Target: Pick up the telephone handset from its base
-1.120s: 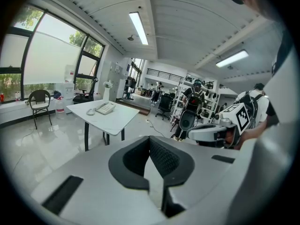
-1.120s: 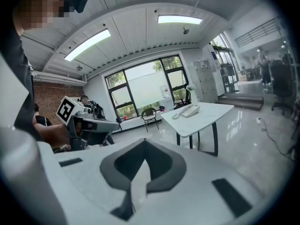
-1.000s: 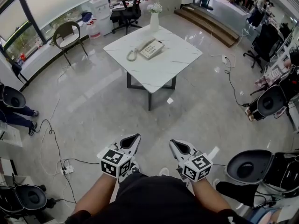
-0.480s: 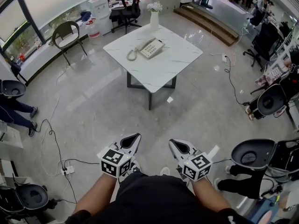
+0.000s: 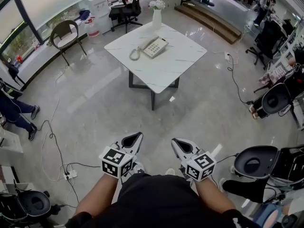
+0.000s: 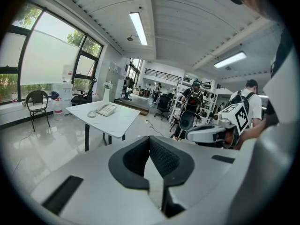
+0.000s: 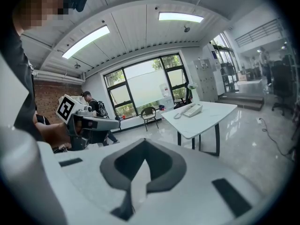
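Though slightly nearer, telephone (image 5: 154, 47) well ahead.

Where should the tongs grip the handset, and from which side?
Likely its middle span, pinched across the width. The handset lies cradled along the left edge of the base, cord trailing off its near end, so come from above on that open side.

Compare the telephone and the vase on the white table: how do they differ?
The telephone lies low and flat toward the table's middle; the vase stands tall and upright at the far corner. The vase holds white flowers; the telephone trails a coiled cord. Both are pale and rest on the table.
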{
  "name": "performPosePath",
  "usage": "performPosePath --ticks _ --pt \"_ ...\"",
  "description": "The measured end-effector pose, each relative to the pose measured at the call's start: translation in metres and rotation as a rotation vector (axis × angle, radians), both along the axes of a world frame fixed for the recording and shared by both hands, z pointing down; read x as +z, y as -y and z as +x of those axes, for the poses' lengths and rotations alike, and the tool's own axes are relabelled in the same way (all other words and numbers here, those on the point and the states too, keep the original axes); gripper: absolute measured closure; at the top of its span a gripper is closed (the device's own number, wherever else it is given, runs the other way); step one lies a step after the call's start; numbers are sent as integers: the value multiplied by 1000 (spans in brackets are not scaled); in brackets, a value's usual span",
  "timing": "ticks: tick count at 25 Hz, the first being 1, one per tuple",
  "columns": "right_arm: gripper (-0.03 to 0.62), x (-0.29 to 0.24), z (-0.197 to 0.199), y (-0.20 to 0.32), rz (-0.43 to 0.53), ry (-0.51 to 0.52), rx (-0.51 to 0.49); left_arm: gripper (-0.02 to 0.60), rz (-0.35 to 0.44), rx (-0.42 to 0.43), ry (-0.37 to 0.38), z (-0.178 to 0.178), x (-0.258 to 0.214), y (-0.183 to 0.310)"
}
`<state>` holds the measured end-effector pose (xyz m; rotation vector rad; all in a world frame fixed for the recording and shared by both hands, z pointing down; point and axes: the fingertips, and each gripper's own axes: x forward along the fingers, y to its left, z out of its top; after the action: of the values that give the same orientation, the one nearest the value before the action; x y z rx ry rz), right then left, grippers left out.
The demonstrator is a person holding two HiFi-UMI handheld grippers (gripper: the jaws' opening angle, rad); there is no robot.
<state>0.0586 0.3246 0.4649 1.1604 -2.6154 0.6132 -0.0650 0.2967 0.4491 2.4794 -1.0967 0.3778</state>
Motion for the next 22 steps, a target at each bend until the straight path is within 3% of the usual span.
performPosePath --ticks 15,22 --pt "592 7 -52 12 -5 -25 88 579 -13 81 -4 -54 14 19" --pt "592 10 -48 29 -20 -30 115 580 -40 102 -14 -50 24 35"
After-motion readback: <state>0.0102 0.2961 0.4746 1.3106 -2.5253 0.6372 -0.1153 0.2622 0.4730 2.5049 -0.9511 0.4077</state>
